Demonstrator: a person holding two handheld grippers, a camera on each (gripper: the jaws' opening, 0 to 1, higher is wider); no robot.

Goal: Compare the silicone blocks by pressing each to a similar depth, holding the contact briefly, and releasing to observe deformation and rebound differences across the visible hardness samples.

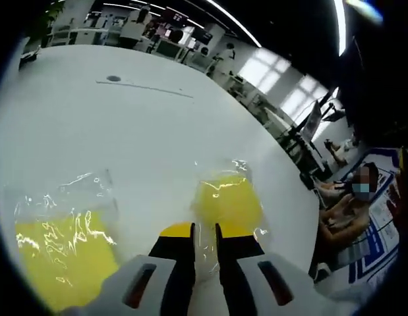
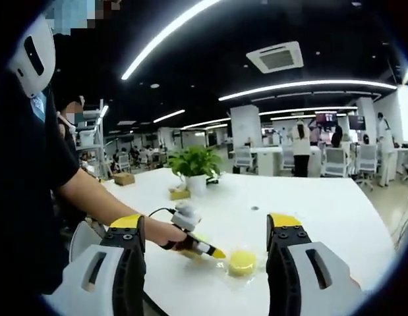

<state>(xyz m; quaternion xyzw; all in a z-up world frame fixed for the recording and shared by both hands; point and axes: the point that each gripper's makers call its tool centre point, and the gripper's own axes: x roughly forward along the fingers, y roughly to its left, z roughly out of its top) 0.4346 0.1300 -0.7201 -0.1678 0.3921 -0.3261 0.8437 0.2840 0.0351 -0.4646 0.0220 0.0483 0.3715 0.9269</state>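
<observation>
Two yellow silicone blocks in clear crinkled wrap lie on the white table (image 1: 124, 131). One block (image 1: 227, 201) sits just past my left gripper (image 1: 205, 230), whose yellow-tipped jaws stand almost together with a narrow slit, their tips at the block's near edge. The other block (image 1: 65, 260) lies at the lower left of that view. In the right gripper view a person's hand holds the left gripper (image 2: 213, 252) low over the table, its tip beside a round yellow block (image 2: 242, 262). My right gripper (image 2: 207, 227) hangs above the table, open wide, with nothing between its jaws.
A potted plant (image 2: 196, 164) and a small cardboard box (image 2: 123, 178) stand at the table's far side. The person's arm (image 2: 98, 197) reaches in from the left. The table's curved edge (image 1: 302, 197) runs on the right, with seated people beyond it.
</observation>
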